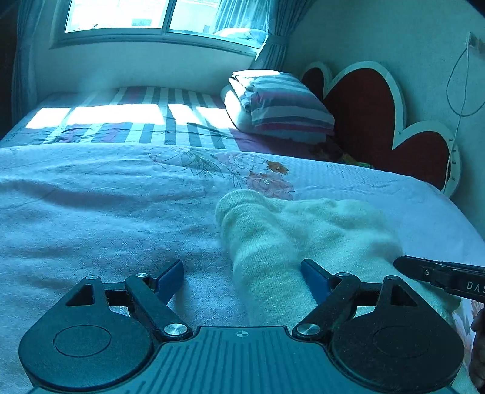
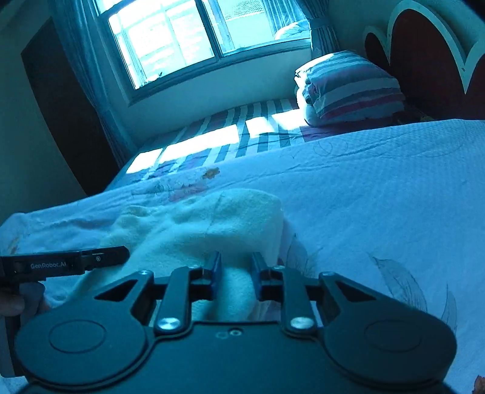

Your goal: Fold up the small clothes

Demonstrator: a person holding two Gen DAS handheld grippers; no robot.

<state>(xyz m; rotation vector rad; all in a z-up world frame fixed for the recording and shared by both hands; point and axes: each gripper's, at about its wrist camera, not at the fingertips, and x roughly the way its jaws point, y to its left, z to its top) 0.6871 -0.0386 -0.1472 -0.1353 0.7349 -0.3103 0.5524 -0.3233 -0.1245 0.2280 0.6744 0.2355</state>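
Observation:
A cream knitted garment (image 1: 291,239) lies bunched on the pale floral bedspread (image 1: 91,212). My left gripper (image 1: 242,272) is open, its blue pads wide apart, with a fold of the garment lying between them. My right gripper (image 2: 235,266) has its jaws narrowed around a fold of the same cream garment (image 2: 212,221), pinching it. The right gripper's finger (image 1: 439,275) shows at the right edge of the left wrist view, resting on the garment. The left gripper's finger (image 2: 75,262) shows at the left of the right wrist view.
A folded striped quilt and pillow (image 1: 282,106) sit at the head of the bed by a red heart-shaped headboard (image 1: 369,112). A striped sheet (image 1: 136,121) lies beyond the bedspread under a window (image 1: 151,18). A white cable (image 1: 460,85) hangs on the right wall.

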